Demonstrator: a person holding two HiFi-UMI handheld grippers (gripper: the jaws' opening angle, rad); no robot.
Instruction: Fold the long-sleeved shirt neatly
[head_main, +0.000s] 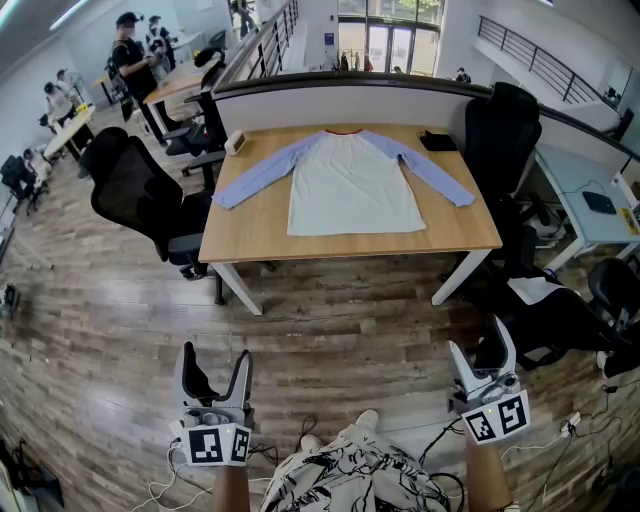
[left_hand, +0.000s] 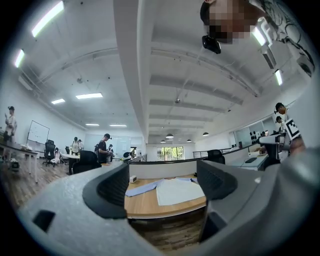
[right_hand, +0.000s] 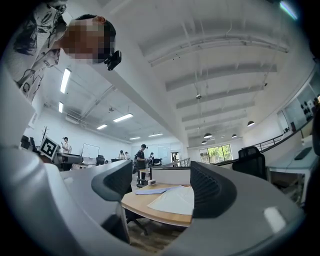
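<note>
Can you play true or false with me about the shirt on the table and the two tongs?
1. The shirt lies flat on the table with both sleeves spread out. True.
2. The left tongs are pinching a sleeve. False: they are open and empty, well short of the table.
3. A small white box sits on the table by one sleeve. True.
4. The right tongs are shut. False: they are open with nothing between them.
</note>
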